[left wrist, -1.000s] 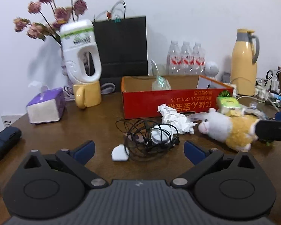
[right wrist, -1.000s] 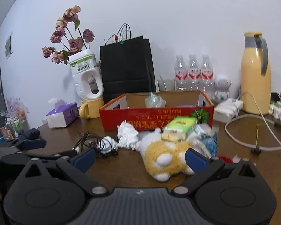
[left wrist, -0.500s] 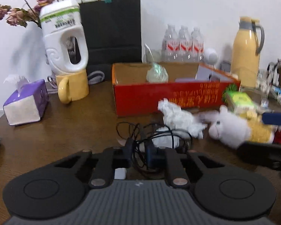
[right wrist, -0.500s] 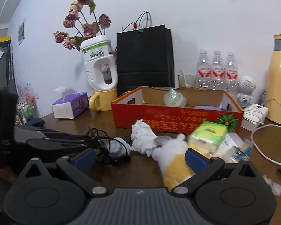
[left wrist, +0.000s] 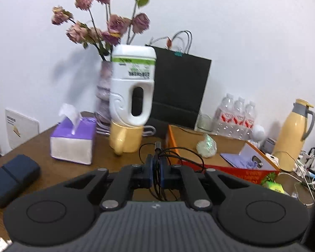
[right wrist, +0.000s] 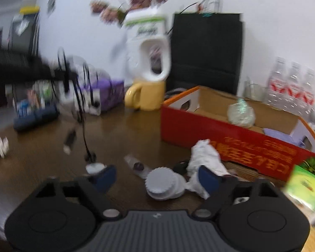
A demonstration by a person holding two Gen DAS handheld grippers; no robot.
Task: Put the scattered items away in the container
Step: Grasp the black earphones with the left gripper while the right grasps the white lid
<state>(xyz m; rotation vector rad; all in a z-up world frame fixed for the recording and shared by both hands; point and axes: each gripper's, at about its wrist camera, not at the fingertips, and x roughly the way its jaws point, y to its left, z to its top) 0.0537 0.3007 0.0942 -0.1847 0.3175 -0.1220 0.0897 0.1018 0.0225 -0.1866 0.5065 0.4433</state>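
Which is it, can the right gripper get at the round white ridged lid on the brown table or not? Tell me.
Probably yes. The right gripper is open, and the round white ridged lid lies between its fingers with nothing on top. The crumpled white tissue touches the lid's right side and may get pinched too.

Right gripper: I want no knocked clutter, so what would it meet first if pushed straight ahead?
Probably the white ridged cap, lying on the table right between the open right gripper fingers, with crumpled tissue just right. The picture is blurred, so depth is uncertain.
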